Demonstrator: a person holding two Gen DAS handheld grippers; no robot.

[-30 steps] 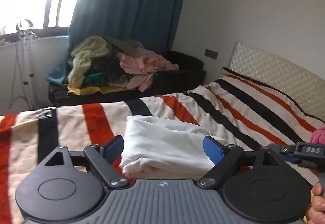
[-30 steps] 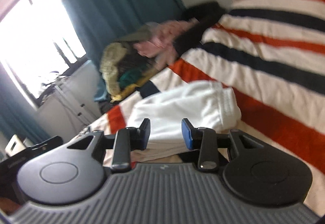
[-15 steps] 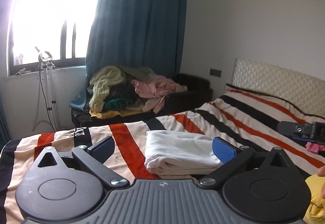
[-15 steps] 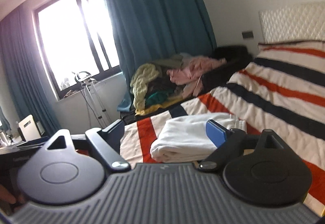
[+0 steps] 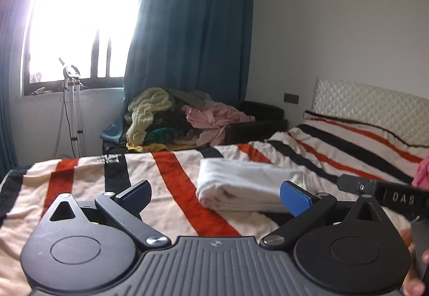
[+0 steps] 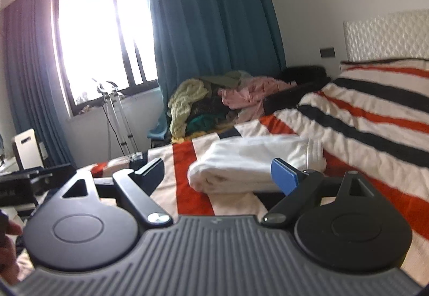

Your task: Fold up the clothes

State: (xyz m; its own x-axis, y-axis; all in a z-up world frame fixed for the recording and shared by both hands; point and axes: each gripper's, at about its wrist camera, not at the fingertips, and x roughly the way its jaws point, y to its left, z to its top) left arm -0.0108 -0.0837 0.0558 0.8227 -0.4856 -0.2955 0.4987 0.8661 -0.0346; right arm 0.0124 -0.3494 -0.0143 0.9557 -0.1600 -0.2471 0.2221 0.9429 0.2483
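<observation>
— Looking along our left gripper (image 5: 214, 195), we see its jaws spread as wide as they go, with nothing between the blue pads. What do we have on the right?

— Our right gripper (image 6: 217, 171) is spread wide too, gripping nothing. The folded white garment (image 6: 254, 162) lies flat on the striped bedspread (image 6: 375, 119), just past the fingertips and apart from them.

— Same from the left: the white garment (image 5: 246, 186) sits on the striped bedspread (image 5: 174, 180), over one red stripe, nearer our right fingertip than our left. No pad touches it.

— Beyond the bed we see a heap of unfolded clothes (image 6: 214, 103) on a dark sofa, in front of the teal curtain (image 6: 214, 14).

— We see that pile (image 5: 182, 119) too, and something pink (image 5: 422, 171) at the right edge of the bed; we cannot tell what it is.
</observation>
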